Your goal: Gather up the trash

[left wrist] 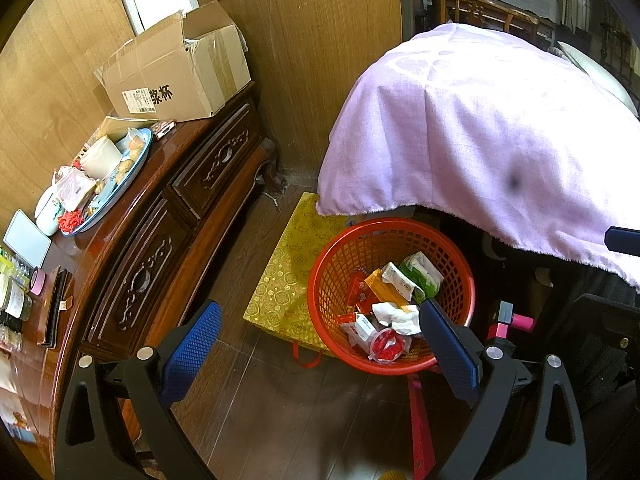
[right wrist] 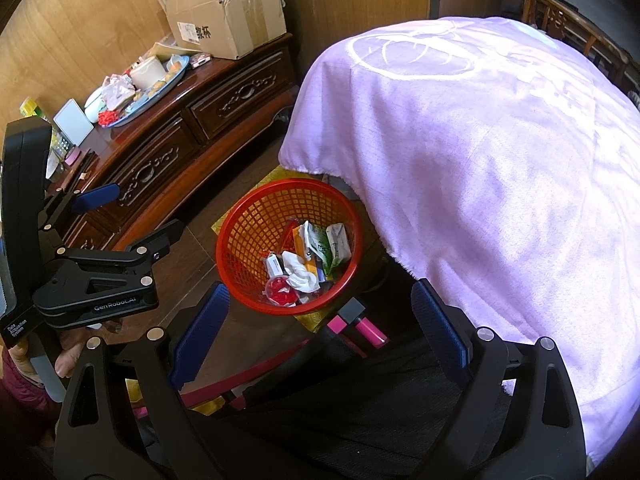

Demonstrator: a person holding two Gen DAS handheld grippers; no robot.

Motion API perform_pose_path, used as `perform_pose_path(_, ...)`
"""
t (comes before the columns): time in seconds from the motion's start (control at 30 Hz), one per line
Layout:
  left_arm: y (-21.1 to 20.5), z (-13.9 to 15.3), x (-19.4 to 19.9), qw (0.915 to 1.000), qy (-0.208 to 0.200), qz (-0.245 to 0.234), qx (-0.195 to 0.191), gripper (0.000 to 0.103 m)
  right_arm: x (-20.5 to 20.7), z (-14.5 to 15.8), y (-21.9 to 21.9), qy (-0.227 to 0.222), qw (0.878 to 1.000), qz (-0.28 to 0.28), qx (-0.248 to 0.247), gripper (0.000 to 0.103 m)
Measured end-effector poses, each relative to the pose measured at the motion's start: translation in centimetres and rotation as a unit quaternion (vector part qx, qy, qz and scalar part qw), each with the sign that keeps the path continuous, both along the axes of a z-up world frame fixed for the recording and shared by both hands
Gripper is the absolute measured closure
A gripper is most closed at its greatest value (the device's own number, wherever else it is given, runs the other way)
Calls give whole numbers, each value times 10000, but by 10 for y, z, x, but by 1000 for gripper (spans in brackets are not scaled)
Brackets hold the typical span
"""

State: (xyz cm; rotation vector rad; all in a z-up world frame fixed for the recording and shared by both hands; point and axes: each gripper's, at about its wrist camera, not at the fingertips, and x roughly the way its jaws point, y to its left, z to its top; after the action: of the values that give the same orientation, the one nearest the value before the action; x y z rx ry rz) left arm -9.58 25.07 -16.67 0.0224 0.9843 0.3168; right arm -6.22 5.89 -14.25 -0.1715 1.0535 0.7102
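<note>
A red mesh basket (left wrist: 320, 280) stands on the floor and holds several pieces of trash: a crumpled white tissue (left wrist: 396, 318), a green packet (left wrist: 420, 272), an orange box (left wrist: 384, 288) and a red-lidded cup (left wrist: 388, 346). My left gripper (left wrist: 320, 344) hangs open just above the basket's near left side, with nothing between its blue pads. In the right wrist view the basket (right wrist: 224, 248) lies ahead of my right gripper (right wrist: 320, 328), which is open and empty. The left gripper (right wrist: 128, 216) shows at the left there, held by a hand (right wrist: 24, 360).
A carved wooden sideboard (left wrist: 192, 200) runs along the left, carrying a cardboard box (left wrist: 180, 68) and a cluttered blue tray (left wrist: 132, 176). A purple blanket (left wrist: 480, 140) overhangs the basket on the right. A yellow patterned bag (left wrist: 288, 264) lies under the basket. Pink pieces (right wrist: 360, 326) sit nearby.
</note>
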Motion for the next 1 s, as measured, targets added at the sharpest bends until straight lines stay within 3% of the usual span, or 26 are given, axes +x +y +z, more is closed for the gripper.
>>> perform_pose_path(1.0, -2, 1, -1, 10000, 10, -36, 79, 6, 0, 1, 1, -4, 10000, -3, -10, 14)
